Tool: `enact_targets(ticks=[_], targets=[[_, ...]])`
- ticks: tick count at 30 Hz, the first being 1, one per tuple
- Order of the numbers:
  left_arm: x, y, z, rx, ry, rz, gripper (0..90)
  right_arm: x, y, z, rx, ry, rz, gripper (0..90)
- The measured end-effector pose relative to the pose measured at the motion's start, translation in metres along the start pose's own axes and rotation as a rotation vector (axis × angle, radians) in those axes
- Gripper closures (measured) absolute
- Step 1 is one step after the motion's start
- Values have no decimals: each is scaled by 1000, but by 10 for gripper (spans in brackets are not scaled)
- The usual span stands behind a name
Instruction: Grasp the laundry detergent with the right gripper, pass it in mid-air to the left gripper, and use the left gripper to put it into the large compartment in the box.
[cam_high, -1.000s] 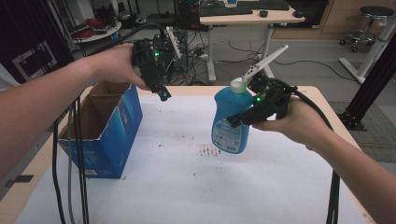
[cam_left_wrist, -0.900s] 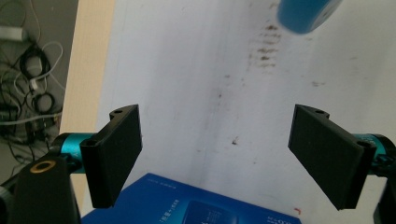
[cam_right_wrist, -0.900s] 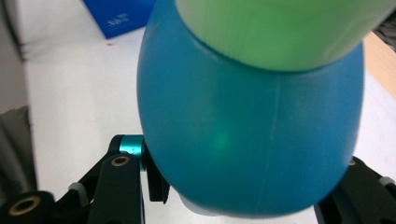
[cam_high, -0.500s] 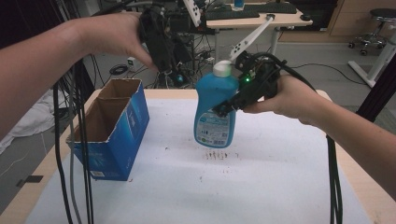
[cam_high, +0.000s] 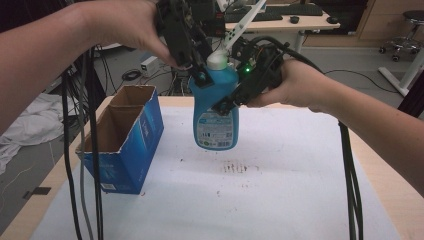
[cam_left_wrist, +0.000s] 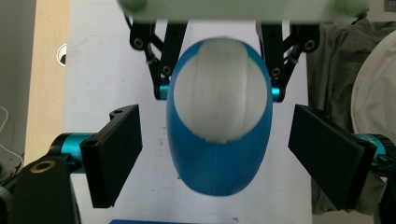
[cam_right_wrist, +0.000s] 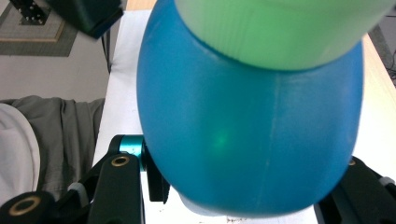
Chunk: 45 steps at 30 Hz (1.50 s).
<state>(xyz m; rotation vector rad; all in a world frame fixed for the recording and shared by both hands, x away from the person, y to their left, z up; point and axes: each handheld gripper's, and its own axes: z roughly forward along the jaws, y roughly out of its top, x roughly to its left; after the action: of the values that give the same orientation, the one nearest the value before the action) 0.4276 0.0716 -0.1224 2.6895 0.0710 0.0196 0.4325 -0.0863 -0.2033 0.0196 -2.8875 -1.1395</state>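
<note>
- In the high view, we are holding the blue bottle (cam_high: 216, 112) upright in the air above the white surface (cam_high: 280, 200), clear of it, with the right claw (cam_high: 227, 102) clamped across its upper body from the right.
- There too, we are bringing the left claw (cam_high: 197, 67) down at the bottle's white cap (cam_high: 217, 60) from above and to the left; the open blue box (cam_high: 125, 137) is standing well apart on the left.
- In the left gripper view, we are looking straight down the bottle's long axis: the cap (cam_left_wrist: 219, 91) is sitting between the left claw's (cam_left_wrist: 215, 151) two wide-open pads, touching neither, so that claw is holding nothing.
- We judge the next move is turning on this line-up, the cap lying just ahead, between the open pads.
- In the right gripper view, the bottle (cam_right_wrist: 252, 126) is pressing close to the camera, and the right claw's (cam_right_wrist: 243, 205) jaws are gripping its sides.
</note>
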Motion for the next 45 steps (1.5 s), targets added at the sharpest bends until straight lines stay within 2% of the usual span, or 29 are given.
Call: enact_targets(ticks=[9,20,27,33,45], targets=[[0,0,3,30,-28,-12,176,2,5,9,30,23,-10,473],[-2,2,4,45,-19,3,176,1,4,9,33,21,1,472],[-1,3,5,32,-22,-13,181,0,4,7,31,18,0,472],[-1,3,6,45,-10,-13,240,0,4,6,28,20,8,472],[-1,3,8,48,2,-23,270,-2,2,3,10,14,5,472]])
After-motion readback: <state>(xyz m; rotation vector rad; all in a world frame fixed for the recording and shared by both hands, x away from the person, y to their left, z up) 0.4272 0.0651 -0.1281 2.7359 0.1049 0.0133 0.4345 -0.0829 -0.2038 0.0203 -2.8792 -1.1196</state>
